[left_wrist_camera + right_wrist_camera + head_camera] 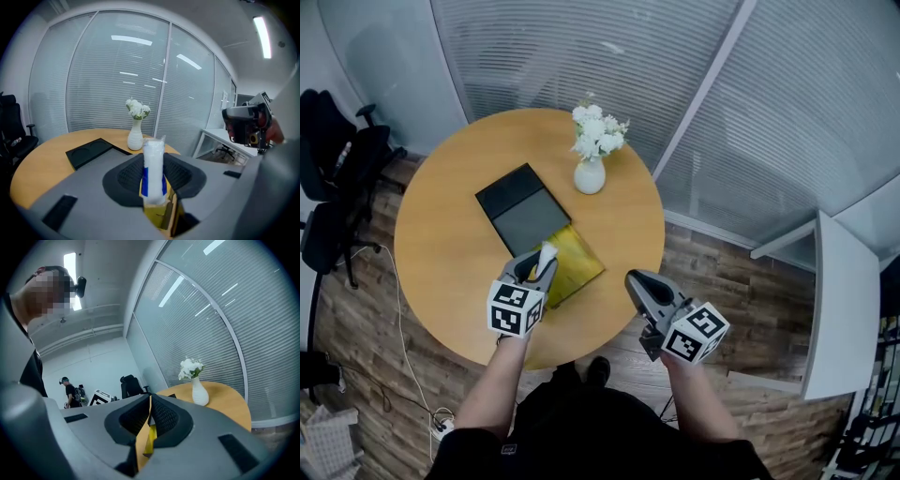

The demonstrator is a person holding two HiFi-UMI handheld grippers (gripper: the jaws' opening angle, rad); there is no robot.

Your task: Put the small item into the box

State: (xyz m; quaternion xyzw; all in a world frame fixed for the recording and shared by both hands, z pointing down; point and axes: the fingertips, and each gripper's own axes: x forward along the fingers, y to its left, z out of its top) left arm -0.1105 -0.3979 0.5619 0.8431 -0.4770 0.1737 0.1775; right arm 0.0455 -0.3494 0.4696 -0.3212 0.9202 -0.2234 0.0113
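White packet pinched in left hand-held gripper at gold box edge; right hand-held gripper closed.

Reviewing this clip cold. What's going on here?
A person works at a round table with a gripper in each hand. The left gripper is clamped on a small white packet with a blue band, held upright over the yellow box; it isn't in yet. The right gripper is shut and empty, off the table's near edge. A black tray and a vase of white flowers sit behind the box.
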